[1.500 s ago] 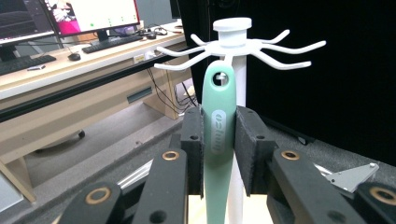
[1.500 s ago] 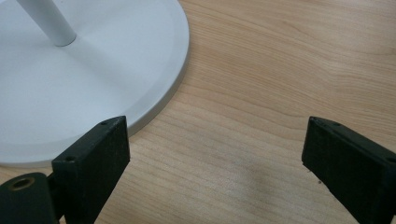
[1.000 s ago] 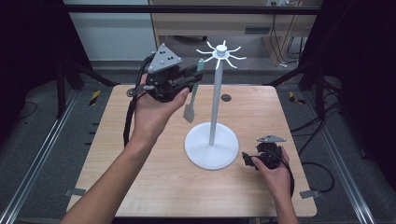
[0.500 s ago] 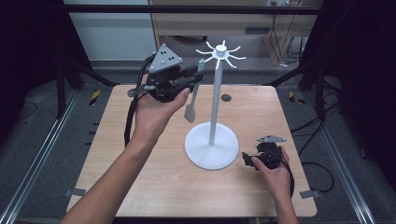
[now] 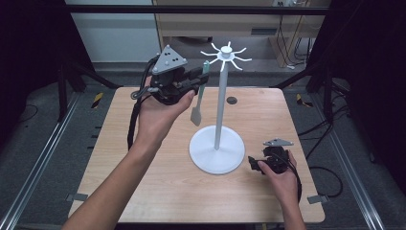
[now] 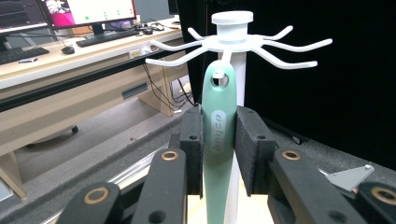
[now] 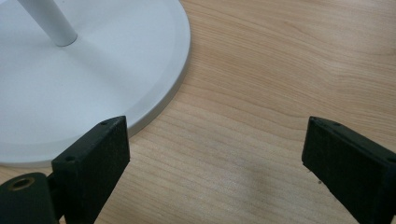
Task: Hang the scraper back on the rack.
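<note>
At upper centre of the high view, the left tool clamps a green spatula, its hole on a rack hook. Handle writing unreadable. The right tool rests wide open, empty, on the bench.

- We see raised lettering running down the green utensil handle in the left gripper view; it is too soft for us to read with certainty.
- We can make out no words on the monitor screens behind.
</note>
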The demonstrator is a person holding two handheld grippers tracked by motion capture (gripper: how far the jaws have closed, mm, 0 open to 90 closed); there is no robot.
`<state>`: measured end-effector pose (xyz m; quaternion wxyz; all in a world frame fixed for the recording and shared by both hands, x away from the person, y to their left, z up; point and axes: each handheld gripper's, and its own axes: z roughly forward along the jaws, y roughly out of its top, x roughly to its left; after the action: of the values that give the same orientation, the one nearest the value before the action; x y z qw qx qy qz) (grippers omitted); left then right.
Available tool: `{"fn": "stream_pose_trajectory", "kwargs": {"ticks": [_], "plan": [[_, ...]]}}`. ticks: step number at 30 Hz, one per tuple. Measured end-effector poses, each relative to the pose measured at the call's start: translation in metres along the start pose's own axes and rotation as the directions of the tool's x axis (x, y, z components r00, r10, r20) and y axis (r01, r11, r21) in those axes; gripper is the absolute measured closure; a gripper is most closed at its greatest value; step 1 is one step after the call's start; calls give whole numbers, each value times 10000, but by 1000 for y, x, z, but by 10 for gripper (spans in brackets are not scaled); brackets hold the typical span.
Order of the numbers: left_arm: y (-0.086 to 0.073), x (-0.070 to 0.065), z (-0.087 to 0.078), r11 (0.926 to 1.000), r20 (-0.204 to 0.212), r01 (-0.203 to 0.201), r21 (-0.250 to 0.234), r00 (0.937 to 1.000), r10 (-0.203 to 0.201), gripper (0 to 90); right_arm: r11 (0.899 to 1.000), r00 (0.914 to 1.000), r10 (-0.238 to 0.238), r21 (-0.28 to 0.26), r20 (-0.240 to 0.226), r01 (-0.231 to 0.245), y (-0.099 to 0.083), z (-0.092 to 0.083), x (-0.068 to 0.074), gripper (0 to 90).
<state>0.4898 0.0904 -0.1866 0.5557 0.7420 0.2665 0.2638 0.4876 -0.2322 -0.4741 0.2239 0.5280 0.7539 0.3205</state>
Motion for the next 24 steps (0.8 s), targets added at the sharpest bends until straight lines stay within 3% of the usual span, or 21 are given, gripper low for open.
{"fn": "stream_pose_trajectory", "kwargs": {"ticks": [24], "plan": [[1,-1,-7,9999,-82,-141,-34,9999,141,667,10000,10000,51,2,-19,-51,0,0,-1,80]]}}
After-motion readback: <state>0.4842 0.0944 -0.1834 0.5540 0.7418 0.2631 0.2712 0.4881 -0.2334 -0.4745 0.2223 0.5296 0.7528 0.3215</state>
